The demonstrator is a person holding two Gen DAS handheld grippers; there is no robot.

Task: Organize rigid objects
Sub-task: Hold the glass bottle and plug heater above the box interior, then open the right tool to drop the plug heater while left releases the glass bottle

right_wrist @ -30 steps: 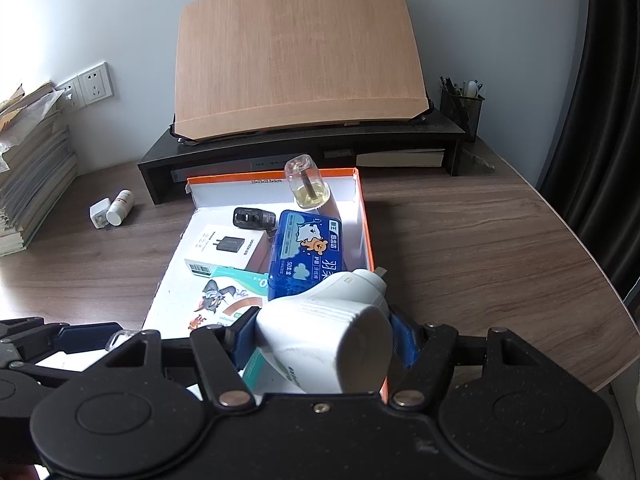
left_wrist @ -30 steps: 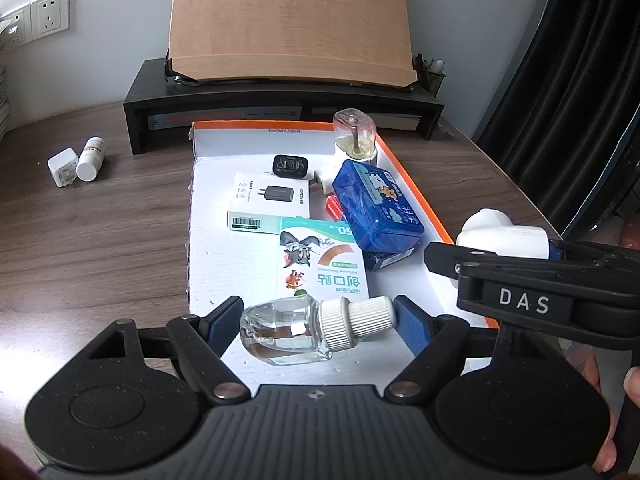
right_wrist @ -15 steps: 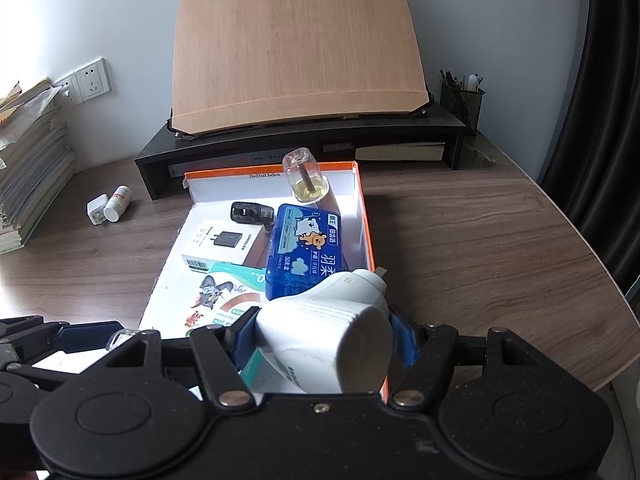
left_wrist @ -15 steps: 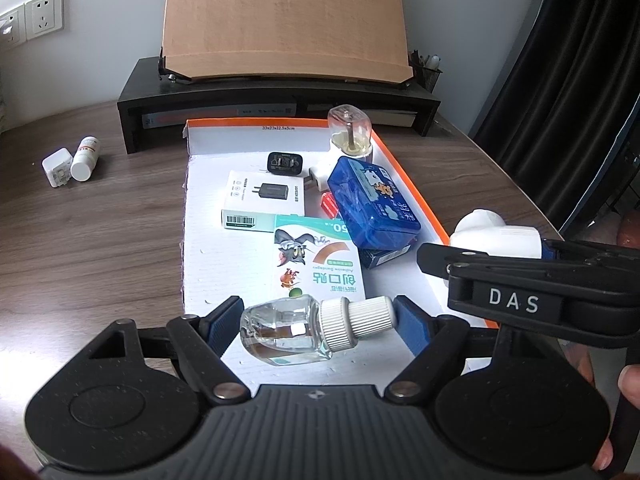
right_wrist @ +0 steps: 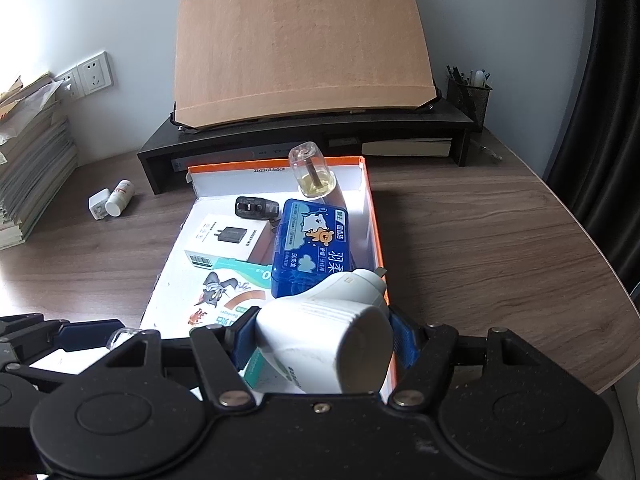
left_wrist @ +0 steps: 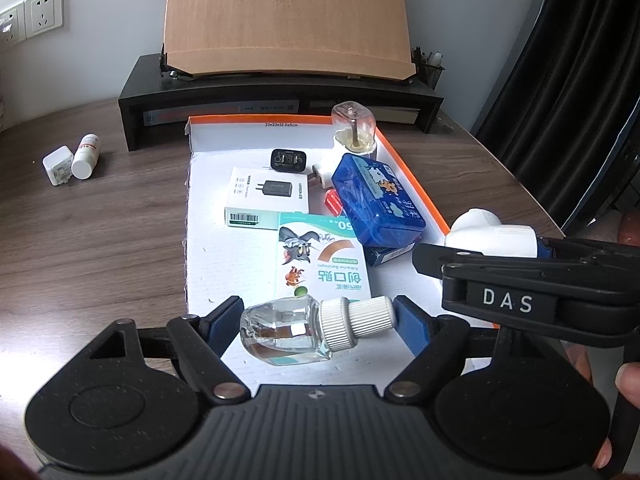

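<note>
My left gripper (left_wrist: 318, 322) is shut on a clear liquid refill bottle (left_wrist: 288, 332) with a white ribbed cap, held sideways over the near end of the orange-rimmed white box (left_wrist: 412, 184). My right gripper (right_wrist: 322, 334) is shut on a white plug-in vaporizer (right_wrist: 332, 340), held over the box's near right corner; it also shows in the left wrist view (left_wrist: 492, 236). In the box lie a blue case (right_wrist: 314, 248), a cartoon bandage box (left_wrist: 320, 260), a white charger box (left_wrist: 266, 196), a black charger (left_wrist: 287, 159) and a standing vaporizer with bottle (left_wrist: 354, 128).
A white adapter (left_wrist: 58, 165) and small white bottle (left_wrist: 86, 156) lie on the wooden table at left. A black monitor riser (right_wrist: 312, 136) with a wooden board stands behind the box. A pen cup (right_wrist: 468, 94) is at back right, stacked papers (right_wrist: 28, 160) at left.
Both grippers have moved slightly forward over the box, still holding their objects. Nothing in the box has shifted.
</note>
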